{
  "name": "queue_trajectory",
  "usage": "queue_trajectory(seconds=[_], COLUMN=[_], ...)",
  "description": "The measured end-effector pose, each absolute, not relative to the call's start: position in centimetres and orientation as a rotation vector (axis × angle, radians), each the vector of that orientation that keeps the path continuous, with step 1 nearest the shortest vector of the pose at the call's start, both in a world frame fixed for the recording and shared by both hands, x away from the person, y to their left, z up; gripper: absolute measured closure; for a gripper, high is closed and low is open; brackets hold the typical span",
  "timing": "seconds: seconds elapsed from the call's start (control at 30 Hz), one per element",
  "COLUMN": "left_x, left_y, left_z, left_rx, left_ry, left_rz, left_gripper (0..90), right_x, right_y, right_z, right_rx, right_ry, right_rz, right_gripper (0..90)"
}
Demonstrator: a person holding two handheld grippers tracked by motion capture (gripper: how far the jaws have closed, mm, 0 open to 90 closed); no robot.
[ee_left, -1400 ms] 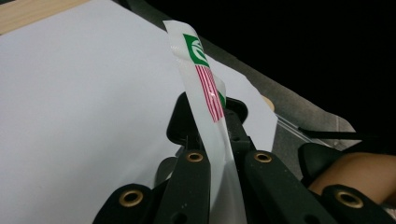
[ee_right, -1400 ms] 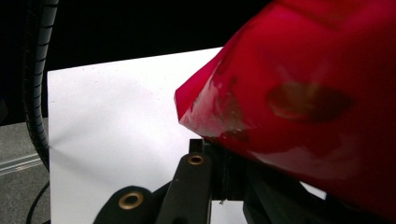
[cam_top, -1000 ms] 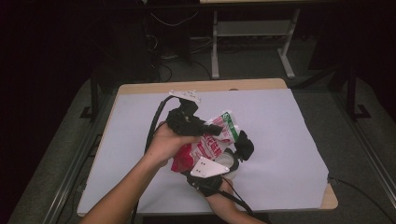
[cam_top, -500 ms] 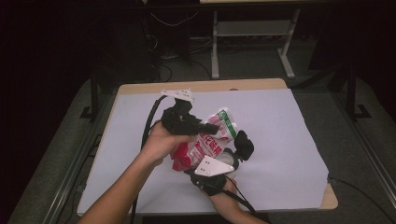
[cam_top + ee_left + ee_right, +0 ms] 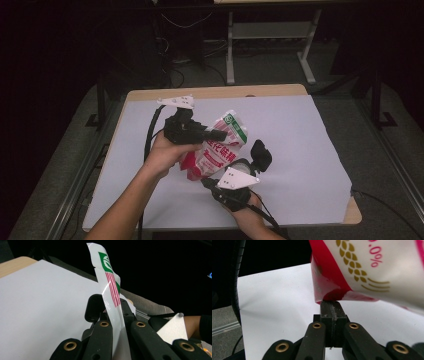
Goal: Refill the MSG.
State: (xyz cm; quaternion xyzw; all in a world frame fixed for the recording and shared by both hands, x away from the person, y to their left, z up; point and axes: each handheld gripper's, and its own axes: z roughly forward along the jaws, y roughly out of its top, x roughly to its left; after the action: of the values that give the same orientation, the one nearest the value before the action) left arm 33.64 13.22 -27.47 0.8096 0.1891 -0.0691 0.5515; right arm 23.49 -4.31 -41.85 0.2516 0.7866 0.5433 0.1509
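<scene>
A red and white plastic bag point(image 5: 220, 147) with a green mark at its top hangs over the white table sheet point(image 5: 300, 135), stretched between both grippers. My left gripper point(image 5: 219, 134) is shut on the bag's upper edge; in the left gripper view the thin edge of the bag point(image 5: 110, 282) rises from between the closed jaws of the left gripper point(image 5: 112, 313). My right gripper point(image 5: 204, 181) comes from below and is shut on the bag's red bottom corner. In the right gripper view the bag point(image 5: 362, 265) spreads above the tips of the right gripper point(image 5: 332, 306).
The table's wooden edge point(image 5: 225, 91) shows at the back and at the right front corner. Behind the table stand a metal frame point(image 5: 270, 45) and loose cables on the dark floor. Bare white sheet lies to the right of the bag.
My left gripper has shifted a little to the left and carried the bag's top with it. The right gripper has stayed in place on the bottom corner.
</scene>
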Motion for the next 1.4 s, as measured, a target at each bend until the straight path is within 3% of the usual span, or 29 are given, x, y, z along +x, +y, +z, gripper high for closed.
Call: queue_trajectory(seconds=[0.63, 1.4], left_x=[34.1, 37.0], left_y=[17.4, 21.6], left_z=[-29.7, -32.3], left_rx=[1.759, 1.748], left_ry=[0.44, 0.531], left_rz=[-0.08, 0.099], left_gripper=[89.8, 89.7], right_x=[23.1, 23.9], right_y=[-9.1, -17.3], right_z=[-40.5, -40.1], right_rx=[0.685, 0.709], right_ry=[2.368, 2.357], right_rz=[1.605, 1.588], right_gripper=[89.9, 89.9])
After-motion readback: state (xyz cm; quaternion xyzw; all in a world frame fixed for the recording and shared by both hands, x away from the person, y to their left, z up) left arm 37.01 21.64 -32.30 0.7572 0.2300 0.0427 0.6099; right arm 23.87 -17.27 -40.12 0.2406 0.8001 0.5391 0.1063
